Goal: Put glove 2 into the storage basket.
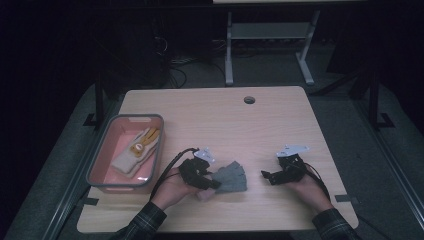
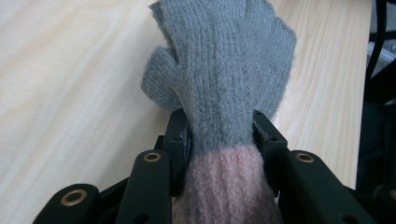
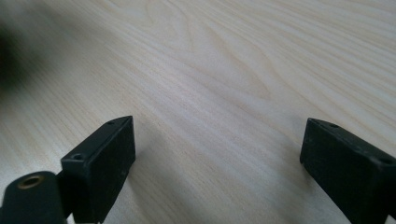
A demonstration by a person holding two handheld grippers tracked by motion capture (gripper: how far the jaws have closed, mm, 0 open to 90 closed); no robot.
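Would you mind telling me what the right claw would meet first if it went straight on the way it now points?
Probably the grey glove: the right claw, its jaws open on nothing, points across bare table toward that glove, held in the left claw. Depth is unclear.

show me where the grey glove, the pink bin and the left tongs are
grey glove [image 2: 219, 60], left gripper view, on its knitted palm.
pink bin [image 1: 99, 159], high view, on its left rim.
left tongs [image 1: 212, 182], high view, between the tips at the glove's cuff.

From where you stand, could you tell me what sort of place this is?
Probably a lab or recording workspace: a light wooden table with a cable hole, a dark curtained surround, a bare metal-legged bench behind, and cables on the grey floor.
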